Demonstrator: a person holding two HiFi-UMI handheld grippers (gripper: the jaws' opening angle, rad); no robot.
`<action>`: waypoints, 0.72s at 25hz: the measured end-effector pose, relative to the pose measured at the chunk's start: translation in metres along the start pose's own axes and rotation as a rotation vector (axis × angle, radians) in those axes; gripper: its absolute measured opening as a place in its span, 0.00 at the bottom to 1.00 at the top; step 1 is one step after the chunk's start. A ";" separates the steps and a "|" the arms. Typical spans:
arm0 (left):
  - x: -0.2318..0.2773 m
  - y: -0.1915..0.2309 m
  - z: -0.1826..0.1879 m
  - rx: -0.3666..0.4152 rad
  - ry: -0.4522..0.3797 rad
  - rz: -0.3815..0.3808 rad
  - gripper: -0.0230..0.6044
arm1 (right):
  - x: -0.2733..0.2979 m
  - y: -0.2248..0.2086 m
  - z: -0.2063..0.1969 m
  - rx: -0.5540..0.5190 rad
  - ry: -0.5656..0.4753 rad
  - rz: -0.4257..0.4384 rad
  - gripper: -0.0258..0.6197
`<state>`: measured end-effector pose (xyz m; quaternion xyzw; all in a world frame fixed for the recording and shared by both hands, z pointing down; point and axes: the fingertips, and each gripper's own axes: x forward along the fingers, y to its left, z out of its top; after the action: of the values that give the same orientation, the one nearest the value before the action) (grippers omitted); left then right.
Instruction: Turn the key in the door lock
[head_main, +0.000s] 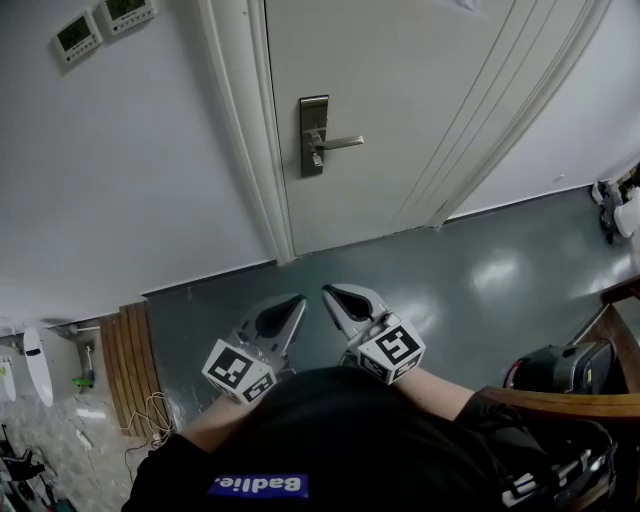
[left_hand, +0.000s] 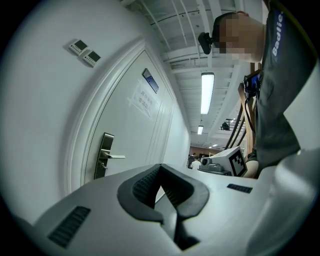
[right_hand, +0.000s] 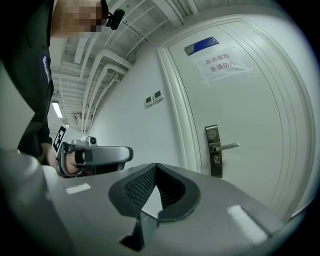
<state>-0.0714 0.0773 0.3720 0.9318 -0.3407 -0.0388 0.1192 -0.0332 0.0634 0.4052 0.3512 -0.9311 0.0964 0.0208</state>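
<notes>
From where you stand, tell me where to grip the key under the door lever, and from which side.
Grip the key by its protruding end, coming straight at the door, under the lever. It sticks out of the lock plate toward you; its detail is too small to see.

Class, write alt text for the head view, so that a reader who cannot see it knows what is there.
Seen from above, a person holds the left claw and right claw, both shut and empty, side by side above a grey floor, short of a closed white door with a metal lever handle.
</notes>
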 end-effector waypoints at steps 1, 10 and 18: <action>0.000 -0.003 0.000 0.002 0.003 -0.001 0.03 | -0.002 0.001 0.000 0.002 -0.002 0.005 0.04; 0.001 -0.018 -0.002 0.020 0.016 0.000 0.03 | -0.009 0.010 -0.002 0.002 0.015 0.056 0.04; 0.001 -0.021 -0.004 0.026 0.020 0.002 0.02 | -0.012 0.008 -0.005 -0.011 0.028 0.058 0.04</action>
<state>-0.0568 0.0935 0.3705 0.9332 -0.3410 -0.0251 0.1105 -0.0291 0.0780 0.4078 0.3228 -0.9409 0.0966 0.0330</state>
